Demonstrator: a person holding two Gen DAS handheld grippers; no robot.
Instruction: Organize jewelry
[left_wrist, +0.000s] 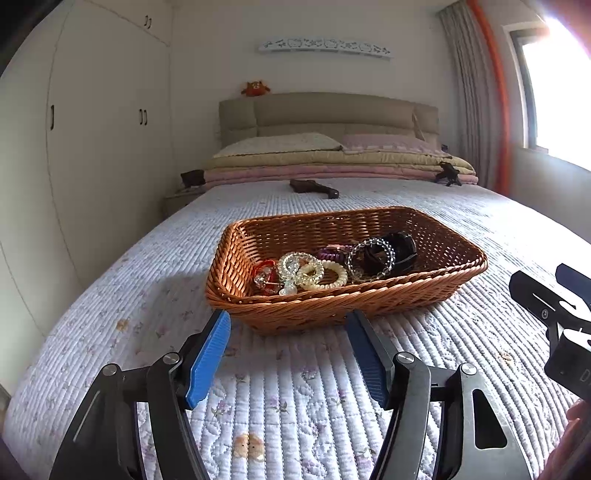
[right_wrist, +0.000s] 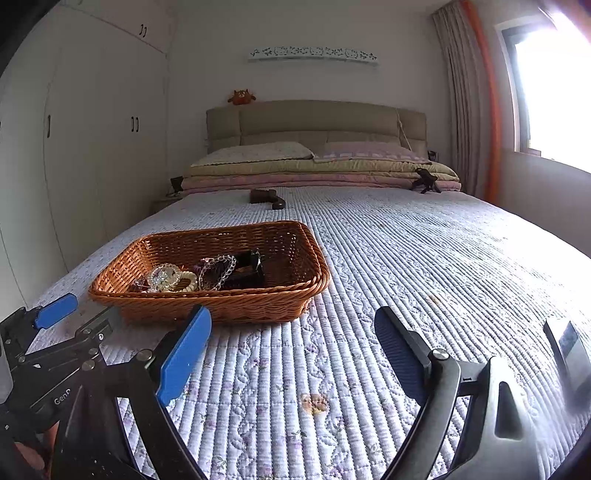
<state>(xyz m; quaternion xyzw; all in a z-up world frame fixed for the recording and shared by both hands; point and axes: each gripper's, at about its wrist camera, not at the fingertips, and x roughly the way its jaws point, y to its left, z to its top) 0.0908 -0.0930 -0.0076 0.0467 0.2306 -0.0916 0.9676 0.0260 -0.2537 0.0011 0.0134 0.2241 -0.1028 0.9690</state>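
A brown wicker basket (left_wrist: 439, 273) sits on the quilted bed and holds several bracelets: a red one (left_wrist: 264, 271), a clear crystal one (left_wrist: 295, 264), a cream bead one (left_wrist: 328, 275), a clear bead ring (left_wrist: 369, 258) and a black bangle (left_wrist: 400, 251). My left gripper (left_wrist: 290, 321) is open and empty, just short of the basket's near rim. The basket also shows in the right wrist view (right_wrist: 258, 306), ahead to the left. My right gripper (right_wrist: 291, 325) is open and empty over the quilt, right of the basket's near corner.
A dark brown object (left_wrist: 314, 187) lies on the quilt (left_wrist: 258, 406) beyond the basket. Folded blankets and pillows (left_wrist: 332, 162) are stacked at the headboard, with a small dark tripod (left_wrist: 448, 173) at their right. A wardrobe stands left, a window right.
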